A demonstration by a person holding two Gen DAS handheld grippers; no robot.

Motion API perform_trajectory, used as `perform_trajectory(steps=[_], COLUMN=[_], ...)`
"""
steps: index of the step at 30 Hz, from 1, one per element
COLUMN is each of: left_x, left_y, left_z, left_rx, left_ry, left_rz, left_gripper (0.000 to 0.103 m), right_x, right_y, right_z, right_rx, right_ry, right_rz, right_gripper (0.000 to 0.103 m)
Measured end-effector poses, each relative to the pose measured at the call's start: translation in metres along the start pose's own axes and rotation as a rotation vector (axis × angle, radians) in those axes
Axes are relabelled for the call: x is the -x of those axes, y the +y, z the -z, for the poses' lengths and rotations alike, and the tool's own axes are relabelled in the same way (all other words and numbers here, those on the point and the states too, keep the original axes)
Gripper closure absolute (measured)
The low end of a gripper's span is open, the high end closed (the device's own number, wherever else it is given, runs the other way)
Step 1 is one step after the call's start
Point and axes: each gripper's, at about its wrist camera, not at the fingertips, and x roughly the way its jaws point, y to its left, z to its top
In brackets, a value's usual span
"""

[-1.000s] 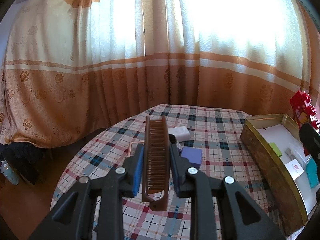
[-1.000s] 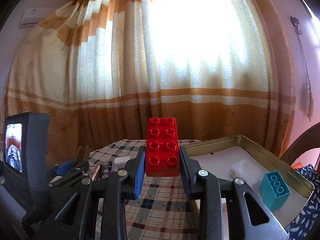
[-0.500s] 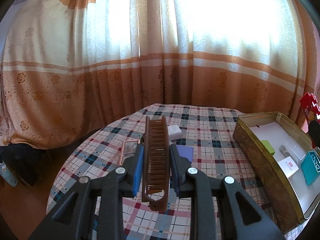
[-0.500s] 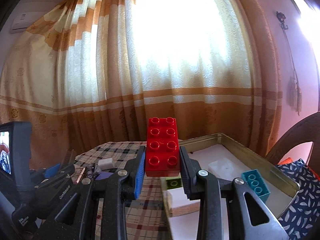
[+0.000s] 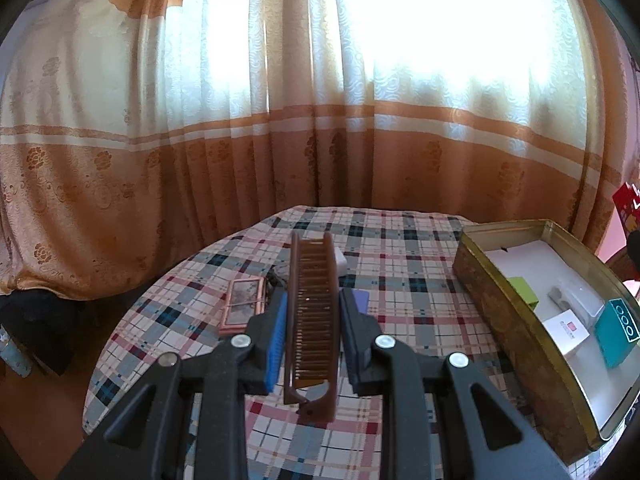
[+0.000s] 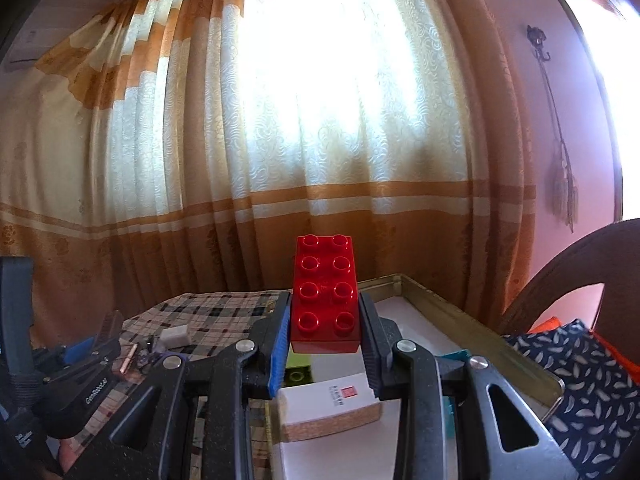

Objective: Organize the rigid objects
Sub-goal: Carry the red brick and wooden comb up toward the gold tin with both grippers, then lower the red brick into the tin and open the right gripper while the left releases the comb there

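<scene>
The left gripper (image 5: 312, 344) is pinching a brown folding comb (image 5: 311, 320) between its pads, with the comb lying along the fingers and its teeth facing up. It is held above the checked tablecloth (image 5: 400, 264), probably because the comb is long and thin, so a grip across its narrow sides keeps it from turning. The right gripper (image 6: 325, 340) is clamped on a red building brick (image 6: 325, 292), studs upward, and it hangs over the open metal tin (image 6: 460, 316). This looks like the step of carrying both rigid things to the tin, which seems to be the collecting place.

The left wrist view shows the tin (image 5: 516, 320) from the side, well apart from the comb, and its contents are clear there: a green block (image 5: 524, 292), a small white box with a red mark (image 5: 566, 330), a teal brick (image 5: 618, 332) and a clear plastic piece. It also shows what remains on the cloth: a pink compact case (image 5: 244, 306), a white eraser-like block (image 5: 340, 260) and a purple thing half hidden behind the right finger. The right gripper itself is almost out of this view.

The right wrist view shows the tin from close above, with the white box (image 6: 332, 400) directly under the brick, so free floor is hard to judge. It shows the left gripper (image 6: 80, 360) at the left edge, and a patterned dark cloth (image 6: 580, 380) beside the tin
</scene>
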Motion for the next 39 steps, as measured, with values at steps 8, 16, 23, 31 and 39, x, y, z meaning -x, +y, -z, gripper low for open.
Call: perform_trajectory(steps=[8,16,23,31,39], left_x=[0.003,0.011,0.019,0.021,0.028], left_y=[-0.023,-0.041,-0.062,-0.093,-0.127], left_z=[-0.002,-0.012,-0.018,-0.023,-0.018], left_rx=[-0.031,-0.047,-0.075,-0.114,-0.188], left_ry=[-0.008,-0.030,-0.045,-0.039,-0.035], left_rz=[0.042,0.094,0.147,0.205,0.268], left_gripper=[0.079,0.079,0.079,0.079,0.079], right_x=[0.001,-0.004,-0.008,-0.013,-0.018], right_y=[-0.022,-0.041,-0.059,-0.073,-0.087], right_z=[-0.003,-0.005,-0.006,-0.007,-0.007], right_rx=[0.004,-0.002,-0.024,-0.042,-0.060], right_ry=[-0.014,-0.005,0.003,0.015,0.046], right_rz=[0.067,0.118,0.164,0.188,0.193], right_gripper=[0.069,0.069,0.069,0.069,0.069])
